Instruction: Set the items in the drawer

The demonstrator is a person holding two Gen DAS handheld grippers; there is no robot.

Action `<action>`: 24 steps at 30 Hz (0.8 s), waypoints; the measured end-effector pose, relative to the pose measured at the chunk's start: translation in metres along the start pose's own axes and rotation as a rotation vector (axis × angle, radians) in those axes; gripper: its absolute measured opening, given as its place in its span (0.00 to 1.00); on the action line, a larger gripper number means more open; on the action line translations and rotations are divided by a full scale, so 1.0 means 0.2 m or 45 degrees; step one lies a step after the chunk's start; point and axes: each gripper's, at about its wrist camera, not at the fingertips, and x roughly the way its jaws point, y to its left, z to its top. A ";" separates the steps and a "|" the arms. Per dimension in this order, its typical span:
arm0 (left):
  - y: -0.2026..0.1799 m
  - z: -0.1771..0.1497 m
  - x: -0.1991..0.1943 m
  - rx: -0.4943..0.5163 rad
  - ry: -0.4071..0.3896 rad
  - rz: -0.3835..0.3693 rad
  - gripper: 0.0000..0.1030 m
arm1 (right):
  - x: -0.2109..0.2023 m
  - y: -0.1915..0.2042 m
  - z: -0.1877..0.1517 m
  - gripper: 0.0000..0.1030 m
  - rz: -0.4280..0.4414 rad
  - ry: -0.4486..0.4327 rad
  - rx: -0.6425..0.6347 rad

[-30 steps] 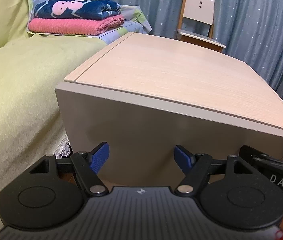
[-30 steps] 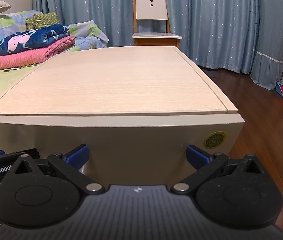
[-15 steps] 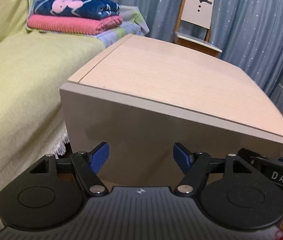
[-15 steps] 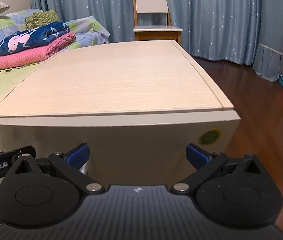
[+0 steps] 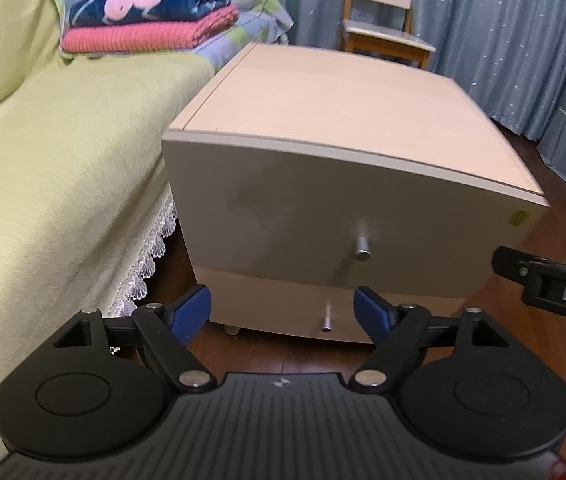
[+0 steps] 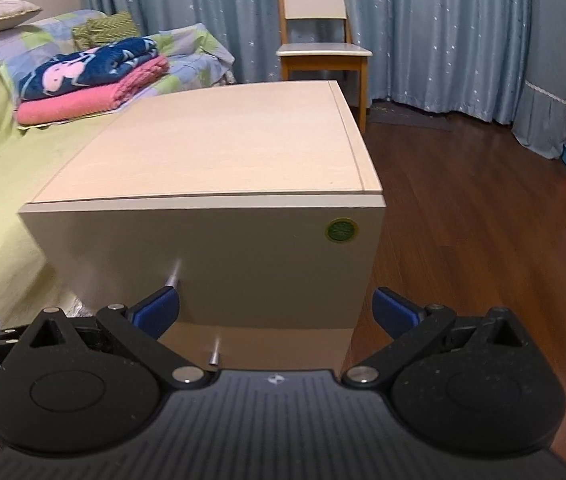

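Note:
A beige bedside cabinet (image 5: 343, 200) (image 6: 223, 248) with a light wood top stands in front of both grippers. Its upper drawer front carries a metal knob (image 5: 362, 249) (image 6: 172, 280), and the lower drawer front has its own knob (image 5: 326, 322) (image 6: 213, 354). Both drawers look closed. My left gripper (image 5: 283, 312) is open and empty, a short way back from the lower drawer. My right gripper (image 6: 275, 312) is open and empty too, its left finger (image 6: 155, 312) just below the upper knob. The right gripper's body (image 5: 551, 292) shows at the left wrist view's right edge.
A bed with a yellow-green cover (image 5: 43, 168) and lace trim runs along the cabinet's left side, with folded pink and navy blankets (image 5: 147, 20) (image 6: 91, 76) at the back. A wooden chair (image 6: 319, 48) and blue curtains stand behind. Dark wood floor (image 6: 483, 208) lies to the right.
Both grippers have pulled back from the cabinet and dipped, so the drawer fronts and both knobs have come into view. Both stay open.

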 end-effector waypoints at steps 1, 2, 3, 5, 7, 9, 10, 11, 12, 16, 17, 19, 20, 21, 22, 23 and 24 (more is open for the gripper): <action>-0.02 -0.02 -0.04 0.010 -0.004 0.001 0.77 | -0.03 -0.01 -0.01 0.99 0.007 -0.003 -0.004; -0.03 -0.03 -0.08 0.020 -0.006 0.002 0.77 | -0.06 -0.02 -0.01 0.99 0.013 -0.005 -0.008; -0.05 -0.05 -0.11 0.027 -0.007 0.005 0.77 | -0.09 -0.03 -0.02 0.99 0.019 -0.008 -0.011; -0.07 -0.08 -0.16 0.035 -0.003 0.017 0.77 | -0.14 -0.06 -0.04 0.99 0.026 -0.015 -0.016; -0.08 -0.10 -0.20 0.036 0.002 0.022 0.77 | -0.19 -0.09 -0.05 0.99 0.034 -0.017 -0.019; -0.10 -0.13 -0.24 0.033 0.003 0.024 0.77 | -0.24 -0.11 -0.07 0.99 0.039 -0.020 -0.021; -0.10 -0.14 -0.26 0.036 0.003 0.026 0.77 | -0.26 -0.12 -0.08 0.99 0.041 -0.020 -0.022; -0.11 -0.15 -0.27 0.040 0.001 0.029 0.77 | -0.28 -0.13 -0.09 0.99 0.042 -0.018 -0.024; -0.12 -0.17 -0.30 0.042 -0.001 0.031 0.77 | -0.30 -0.14 -0.11 0.99 0.044 -0.017 -0.027; -0.15 -0.22 -0.36 0.051 0.001 0.025 0.77 | -0.36 -0.18 -0.15 0.99 0.051 -0.014 -0.035; -0.16 -0.23 -0.37 0.056 0.002 0.026 0.77 | -0.37 -0.19 -0.16 0.99 0.053 -0.012 -0.035; -0.19 -0.25 -0.39 0.071 0.005 0.027 0.78 | -0.39 -0.21 -0.18 0.99 0.057 -0.008 -0.036; -0.20 -0.26 -0.40 0.078 0.006 0.028 0.78 | -0.40 -0.22 -0.19 0.99 0.059 -0.006 -0.038; -0.21 -0.27 -0.41 0.086 0.007 0.029 0.78 | -0.42 -0.23 -0.19 0.99 0.062 -0.005 -0.041; -0.22 -0.28 -0.41 0.093 0.007 0.031 0.78 | -0.43 -0.24 -0.20 0.99 0.065 -0.006 -0.043; -0.23 -0.29 -0.42 0.099 0.007 0.034 0.79 | -0.44 -0.24 -0.21 0.99 0.065 -0.008 -0.045; -0.24 -0.30 -0.43 0.103 0.008 0.041 0.79 | -0.45 -0.25 -0.22 0.99 0.064 -0.012 -0.048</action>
